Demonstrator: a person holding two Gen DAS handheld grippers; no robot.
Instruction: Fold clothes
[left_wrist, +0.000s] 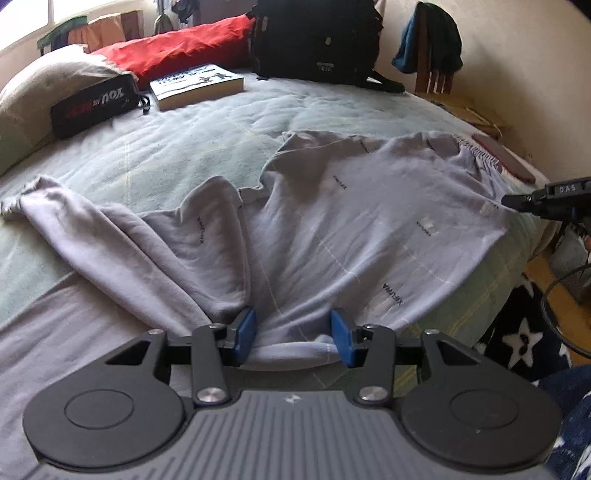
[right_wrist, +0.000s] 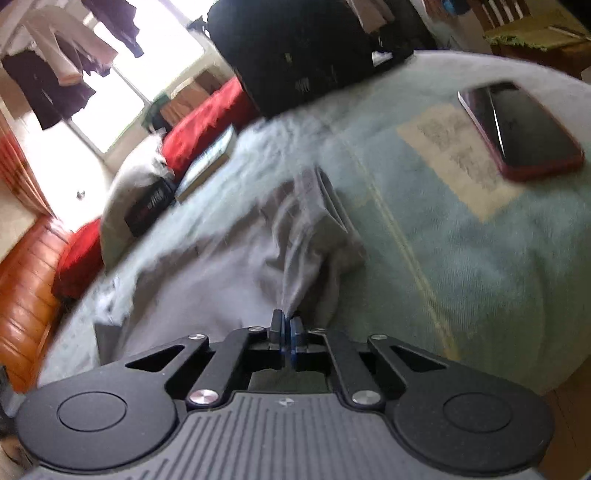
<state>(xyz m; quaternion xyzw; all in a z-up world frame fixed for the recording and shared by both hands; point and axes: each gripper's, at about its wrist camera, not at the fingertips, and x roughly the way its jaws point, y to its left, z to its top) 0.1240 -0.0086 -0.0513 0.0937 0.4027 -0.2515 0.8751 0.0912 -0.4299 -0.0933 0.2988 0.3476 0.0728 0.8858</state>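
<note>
Pale grey sweatpants (left_wrist: 332, 221) with small dark prints lie spread on the green quilt (left_wrist: 177, 147), one leg (left_wrist: 66, 214) trailing left and the waistband (left_wrist: 476, 155) at the far right. My left gripper (left_wrist: 293, 334) stands open at the near edge, its blue pads (left_wrist: 245, 330) apart with a rolled hem (left_wrist: 295, 350) lying between them. My right gripper (right_wrist: 285, 319) is shut on a pinch of the grey cloth (right_wrist: 295, 251). In the left wrist view the right gripper (left_wrist: 511, 201) shows at the garment's right edge.
A phone (right_wrist: 524, 129) in a red case lies on the quilt beyond the waistband. At the bed's far end sit a book (left_wrist: 195, 86), a black pouch (left_wrist: 92, 107), a red pillow (left_wrist: 177, 48) and a black backpack (left_wrist: 314, 37). The bed's edge drops to a star-patterned rug (left_wrist: 524, 339).
</note>
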